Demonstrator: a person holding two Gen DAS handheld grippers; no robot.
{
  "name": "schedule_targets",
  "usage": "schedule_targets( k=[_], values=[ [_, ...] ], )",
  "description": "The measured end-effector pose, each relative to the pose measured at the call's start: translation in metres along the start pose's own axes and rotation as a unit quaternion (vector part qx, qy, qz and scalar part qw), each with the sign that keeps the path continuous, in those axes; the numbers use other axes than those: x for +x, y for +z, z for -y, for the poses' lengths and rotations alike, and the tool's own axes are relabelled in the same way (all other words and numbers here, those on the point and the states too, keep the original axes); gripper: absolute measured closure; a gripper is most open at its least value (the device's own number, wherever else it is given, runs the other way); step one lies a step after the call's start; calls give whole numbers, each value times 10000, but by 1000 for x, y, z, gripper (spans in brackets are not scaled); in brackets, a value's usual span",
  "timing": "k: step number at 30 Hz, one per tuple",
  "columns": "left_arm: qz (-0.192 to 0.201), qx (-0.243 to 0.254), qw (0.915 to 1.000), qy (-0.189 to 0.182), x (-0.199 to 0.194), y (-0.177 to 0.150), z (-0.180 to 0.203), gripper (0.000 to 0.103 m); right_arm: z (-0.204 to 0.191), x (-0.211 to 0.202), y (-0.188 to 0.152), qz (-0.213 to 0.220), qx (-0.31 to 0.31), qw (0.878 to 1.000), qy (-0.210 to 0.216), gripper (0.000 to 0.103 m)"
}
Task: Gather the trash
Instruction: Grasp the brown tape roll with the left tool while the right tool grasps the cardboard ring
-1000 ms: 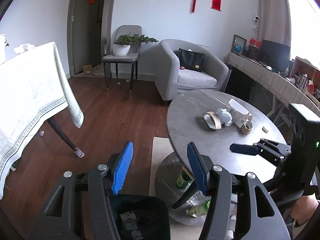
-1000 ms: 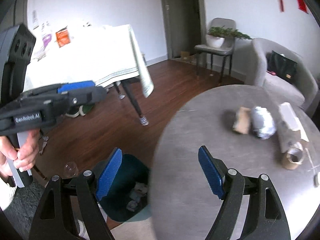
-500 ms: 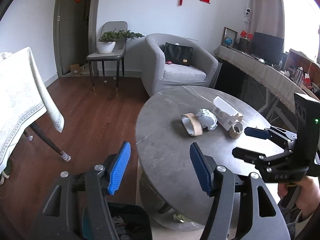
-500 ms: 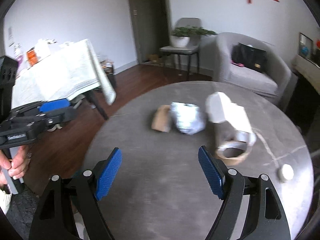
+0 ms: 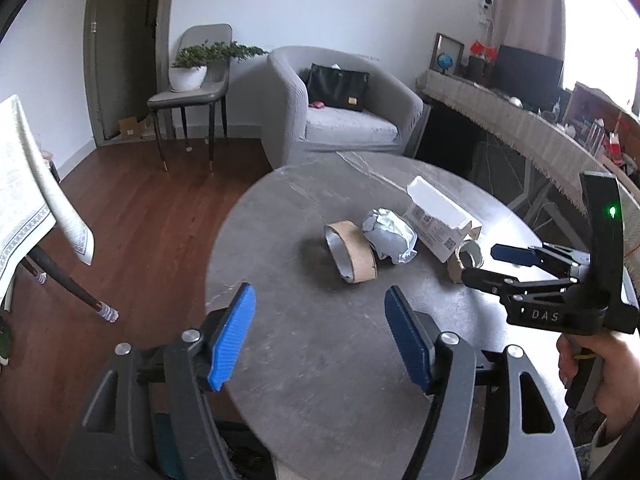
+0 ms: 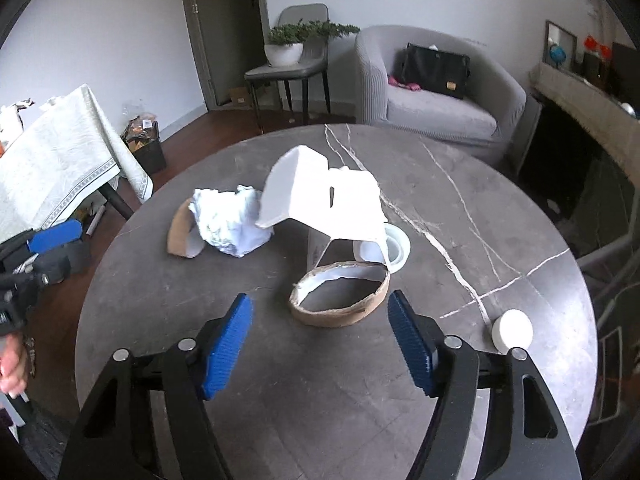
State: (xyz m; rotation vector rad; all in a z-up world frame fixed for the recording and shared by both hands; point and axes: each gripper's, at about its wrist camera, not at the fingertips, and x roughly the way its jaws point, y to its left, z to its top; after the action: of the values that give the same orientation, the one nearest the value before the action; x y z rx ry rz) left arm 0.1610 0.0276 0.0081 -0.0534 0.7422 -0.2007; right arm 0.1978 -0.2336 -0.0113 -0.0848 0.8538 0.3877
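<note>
Trash lies on the round grey table [image 5: 328,364] [image 6: 500,200]: a cardboard tape ring [image 5: 351,251] [image 6: 182,232], a crumpled white paper ball [image 5: 390,235] [image 6: 230,220], an open white carton [image 5: 438,216] [image 6: 324,198], a second flattened cardboard ring [image 6: 340,294] [image 5: 464,260], a white cap [image 6: 513,330]. My left gripper [image 5: 320,332] is open and empty, above the table short of the first ring. My right gripper [image 6: 320,340] [image 5: 494,266] is open and empty, just before the flattened ring.
A dark trash bin [image 5: 240,456] sits on the floor under the left gripper, mostly hidden. A grey armchair [image 5: 340,116] with a black bag stands behind the table. A cloth-covered table [image 6: 52,160] and a chair with a plant [image 6: 296,56] stand to the left.
Both grippers rose from the bin and moved over the table toward the trash. The right gripper closed in on the flattened ring. Both stayed open.
</note>
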Motion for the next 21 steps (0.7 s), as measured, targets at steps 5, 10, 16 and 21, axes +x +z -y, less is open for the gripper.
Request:
schedule_targets(
  k=[5, 10, 16, 21],
  values=[
    [-105, 9, 9999, -53, 21, 4, 6, 31, 6, 12, 3, -131, 14, 9999, -39, 41],
    [-172, 2, 9998, -101, 36, 9, 12, 30, 7, 16, 4, -200, -11, 9998, -5, 44],
    [-234, 56, 9997, -69, 48, 13, 18, 30, 10, 17, 6, -183, -10, 9996, 204, 48],
    [-330, 65, 9994, 6, 59, 13, 19, 30, 13, 14, 7, -244, 22, 9987, 448, 55]
  ],
)
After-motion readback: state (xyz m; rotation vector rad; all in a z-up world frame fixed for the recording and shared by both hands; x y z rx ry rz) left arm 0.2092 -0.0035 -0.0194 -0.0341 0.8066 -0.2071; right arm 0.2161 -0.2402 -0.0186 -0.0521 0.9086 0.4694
